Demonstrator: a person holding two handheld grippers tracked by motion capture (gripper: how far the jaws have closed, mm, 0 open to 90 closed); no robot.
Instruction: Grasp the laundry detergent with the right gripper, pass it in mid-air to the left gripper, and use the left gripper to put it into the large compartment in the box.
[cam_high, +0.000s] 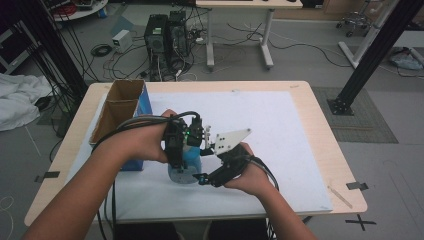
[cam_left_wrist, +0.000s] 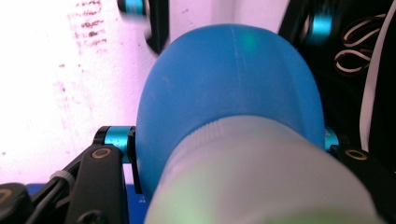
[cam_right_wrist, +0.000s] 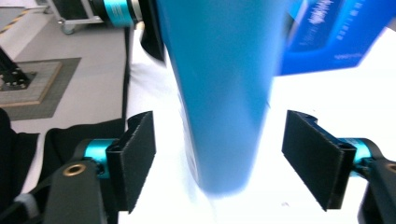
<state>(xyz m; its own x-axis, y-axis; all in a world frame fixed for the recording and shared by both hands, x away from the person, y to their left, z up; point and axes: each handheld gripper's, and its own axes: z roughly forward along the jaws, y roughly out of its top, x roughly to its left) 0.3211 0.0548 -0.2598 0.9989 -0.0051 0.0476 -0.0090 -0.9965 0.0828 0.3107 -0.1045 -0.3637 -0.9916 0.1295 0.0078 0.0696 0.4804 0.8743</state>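
Blue bottle (cam_high: 190, 157) stands upright on the white mat (cam_high: 280, 125), near the table's front-centre, just right of the blue carton (cam_high: 131, 162). Smooth matte plastic, rounded shoulder, body tapering toward one end; a faint mould seam runs down it in the left gripper view. In that view a pale grey, frosted-looking cap or neck (cam_left_wrist: 261, 177) sits close to the lens, w/ fine ridges at its rim.

Left gripper (cam_high: 182, 137): jaws clamped on the bottle (cam_left_wrist: 229, 88) at either flank, black pads pressed to the plastic, teal metal collars behind them. Black hard-plastic body, brass-coloured rivets, cable trailing back over the forearm.

Right gripper (cam_high: 204, 178): jaws apart, not gripping. In the right gripper view the bottle (cam_right_wrist: 219, 93) stands between the two pads w/ a clear gap on both sides; pads (cam_right_wrist: 137, 158) are black, flat, rectangular, w/ a coarse fuzzy-looking surface. Grey three-cornered plate sits on top of this gripper.

Mat: white, flat, slightly scuffed w/ dark smudges in the left gripper view. Table (cam_high: 325, 150): pale wood-look top, rounded corners.

Containers: open brown cardboard box (cam_high: 117, 110) at the table's left edge, flaps up, plain corrugated walls; can't tell what is inside. Blue carton w/ white print stands touching or just beside it, printed face visible behind the bottle in the right gripper view.
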